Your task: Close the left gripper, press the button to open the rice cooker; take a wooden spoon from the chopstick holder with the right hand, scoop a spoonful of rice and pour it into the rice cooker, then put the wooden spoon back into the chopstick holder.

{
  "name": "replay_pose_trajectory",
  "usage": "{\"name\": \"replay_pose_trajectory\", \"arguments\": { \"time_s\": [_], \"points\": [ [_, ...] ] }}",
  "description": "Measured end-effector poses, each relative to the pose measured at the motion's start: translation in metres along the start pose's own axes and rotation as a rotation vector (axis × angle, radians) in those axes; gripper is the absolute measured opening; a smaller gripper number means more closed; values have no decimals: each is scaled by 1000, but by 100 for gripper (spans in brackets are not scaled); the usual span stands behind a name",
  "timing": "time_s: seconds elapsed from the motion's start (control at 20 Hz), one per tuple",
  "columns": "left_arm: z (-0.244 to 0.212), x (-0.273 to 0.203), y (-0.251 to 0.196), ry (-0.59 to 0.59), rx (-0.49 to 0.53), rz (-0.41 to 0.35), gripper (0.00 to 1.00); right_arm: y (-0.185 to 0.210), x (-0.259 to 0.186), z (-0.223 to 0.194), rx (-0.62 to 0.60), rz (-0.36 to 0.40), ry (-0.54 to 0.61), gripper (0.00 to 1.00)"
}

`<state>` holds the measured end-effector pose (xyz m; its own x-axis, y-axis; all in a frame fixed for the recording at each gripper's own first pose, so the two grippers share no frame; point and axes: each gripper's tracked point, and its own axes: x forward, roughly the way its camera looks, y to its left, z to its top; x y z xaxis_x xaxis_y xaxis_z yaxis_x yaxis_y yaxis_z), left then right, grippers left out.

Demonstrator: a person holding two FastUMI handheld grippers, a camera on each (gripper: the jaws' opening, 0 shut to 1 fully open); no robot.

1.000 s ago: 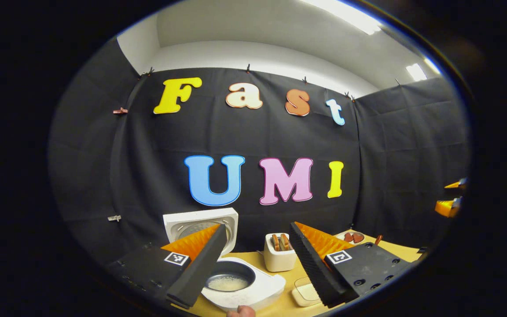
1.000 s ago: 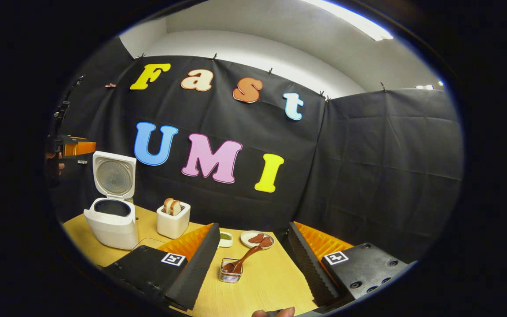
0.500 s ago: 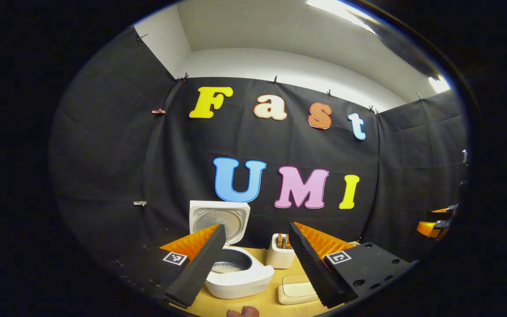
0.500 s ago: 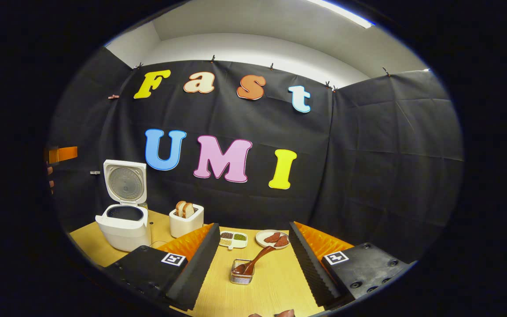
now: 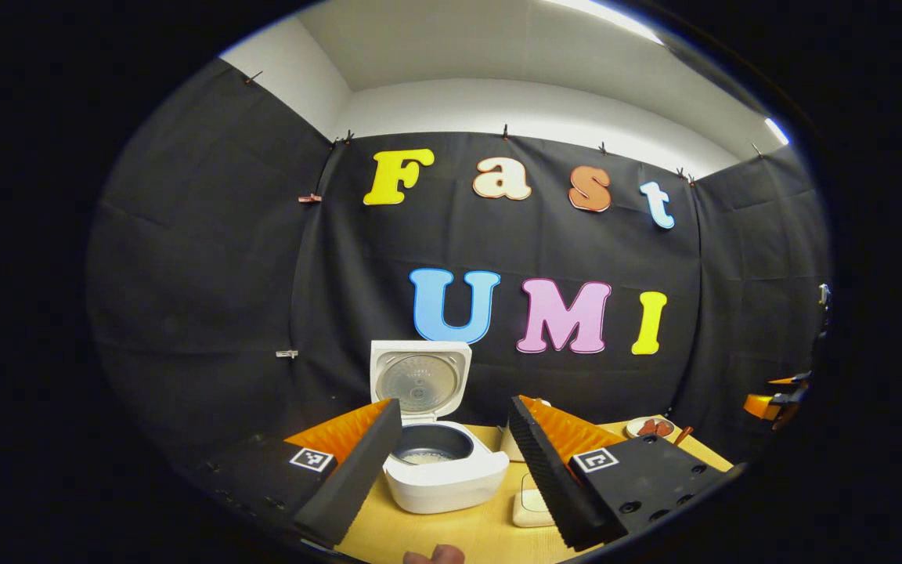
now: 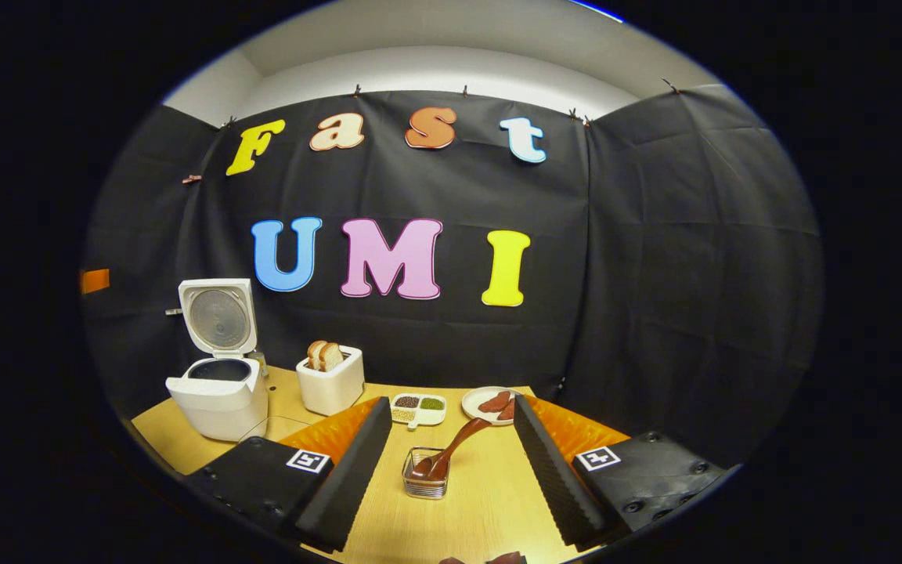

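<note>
You've got one rice cooker [image 6: 218, 392] far left with its lid up, one toaster [image 6: 330, 385] holding two bread slices [image 6: 322, 354], one divided dish [image 6: 417, 408] with four compartments, and one plate [image 6: 488, 404] far right. Nearest you sits one chopstick holder [image 6: 424, 484] with one wooden spoon [image 6: 451, 454] in it, all on one table [image 6: 482, 509].

The white rice cooker [image 6: 218, 395] stands on the wooden bench [image 6: 467, 509] with its lid [image 6: 218, 316] swung upright, and the dark inner pot [image 5: 431, 452] holds what looks like a thin layer of rice. The brown wooden spoon [image 6: 451, 454] leans, bowl down, in the small clear chopstick holder [image 6: 424, 479], well apart from the cooker.
</note>
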<state>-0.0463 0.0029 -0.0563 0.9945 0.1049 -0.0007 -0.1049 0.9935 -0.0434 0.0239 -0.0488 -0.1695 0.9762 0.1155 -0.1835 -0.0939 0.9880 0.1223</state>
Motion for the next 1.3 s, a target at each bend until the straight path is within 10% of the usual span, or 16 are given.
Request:
{"name": "replay_pose_trajectory", "arguments": {
  "time_s": [1.3],
  "points": [
    [-23, -20, -15, 97, 69, 108, 95, -4, 178, -191, 252, 125, 316, 97]
  ]
}}
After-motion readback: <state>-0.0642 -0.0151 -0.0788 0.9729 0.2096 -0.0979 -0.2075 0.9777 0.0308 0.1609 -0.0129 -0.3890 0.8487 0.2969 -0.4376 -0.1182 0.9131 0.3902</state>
